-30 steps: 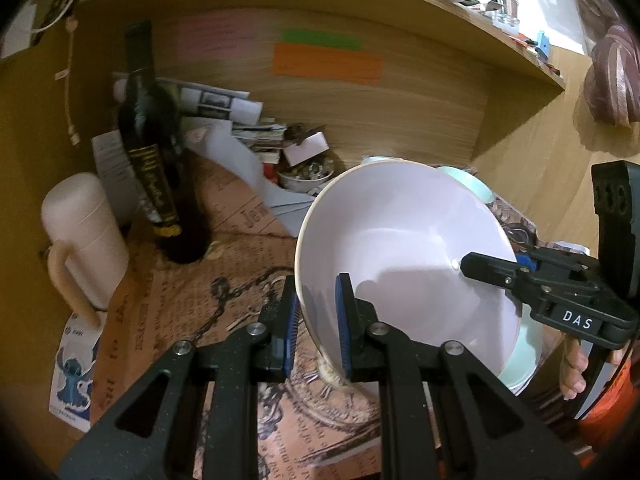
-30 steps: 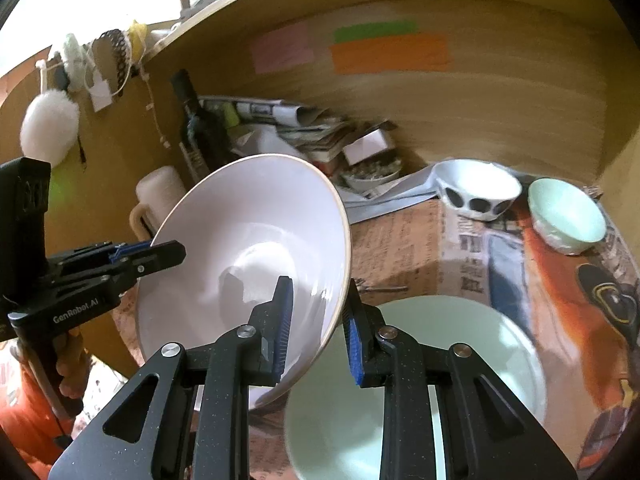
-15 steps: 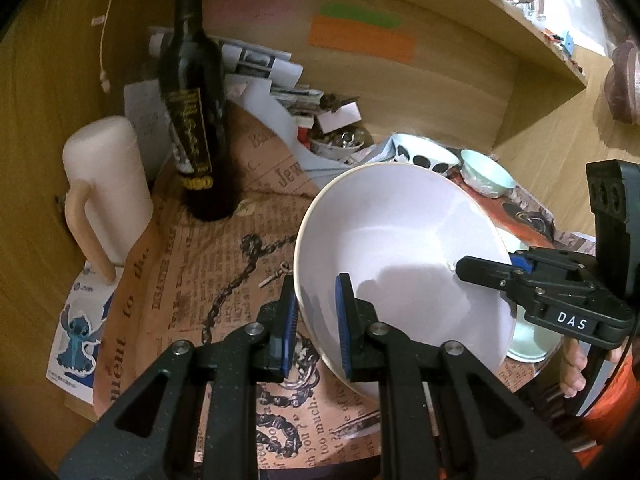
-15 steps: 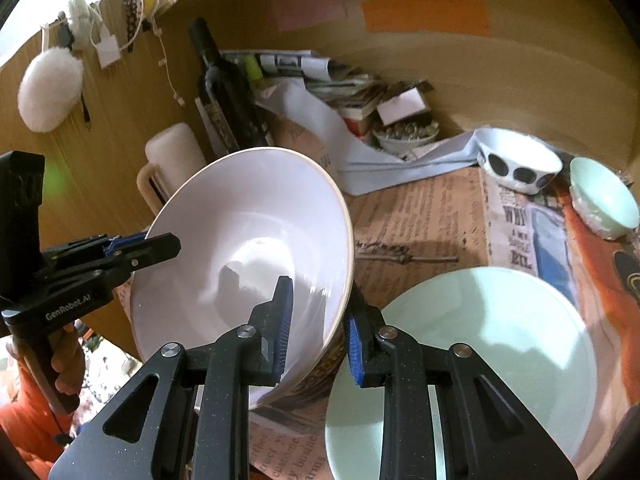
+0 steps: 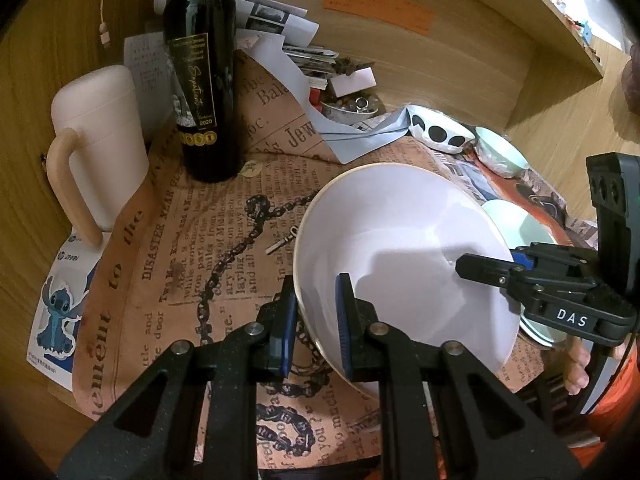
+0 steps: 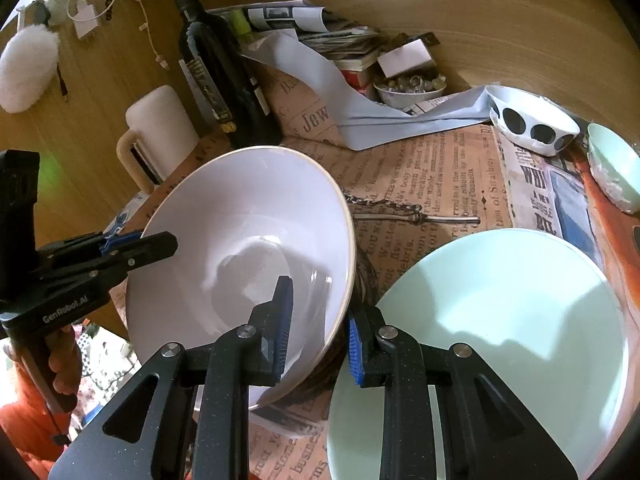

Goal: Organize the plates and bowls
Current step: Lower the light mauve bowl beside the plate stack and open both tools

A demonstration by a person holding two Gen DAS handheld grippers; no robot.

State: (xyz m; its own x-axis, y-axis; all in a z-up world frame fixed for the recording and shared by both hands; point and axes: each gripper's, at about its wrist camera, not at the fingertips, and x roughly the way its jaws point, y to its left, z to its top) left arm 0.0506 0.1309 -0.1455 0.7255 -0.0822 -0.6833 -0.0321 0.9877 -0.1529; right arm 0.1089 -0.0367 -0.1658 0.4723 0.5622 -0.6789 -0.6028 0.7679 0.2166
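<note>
Both grippers hold one large white bowl (image 5: pixel 400 264) by opposite rims, tilted above the newspaper-covered desk. My left gripper (image 5: pixel 316 320) is shut on its near rim. My right gripper (image 6: pixel 318 320) is shut on the other rim of the white bowl (image 6: pixel 248 240); it also shows in the left wrist view (image 5: pixel 488 266). A pale green plate (image 6: pixel 492 320) lies flat on the desk right of the bowl. A white bowl with black dots (image 6: pixel 532 124) and a small pale green bowl (image 6: pixel 612 164) sit at the back right.
A dark wine bottle (image 5: pixel 200 76) and a cream mug with a handle (image 5: pixel 100 148) stand at the back left. Folded papers and a small dish of trinkets (image 6: pixel 408 86) fill the back. A key on a chain (image 6: pixel 408 212) lies mid-desk. A wooden wall and shelf surround the desk.
The white bowl has come down and toward the desk's front, held in both grippers. The cameras now look more steeply down, so more of the desk and the green plate shows.
</note>
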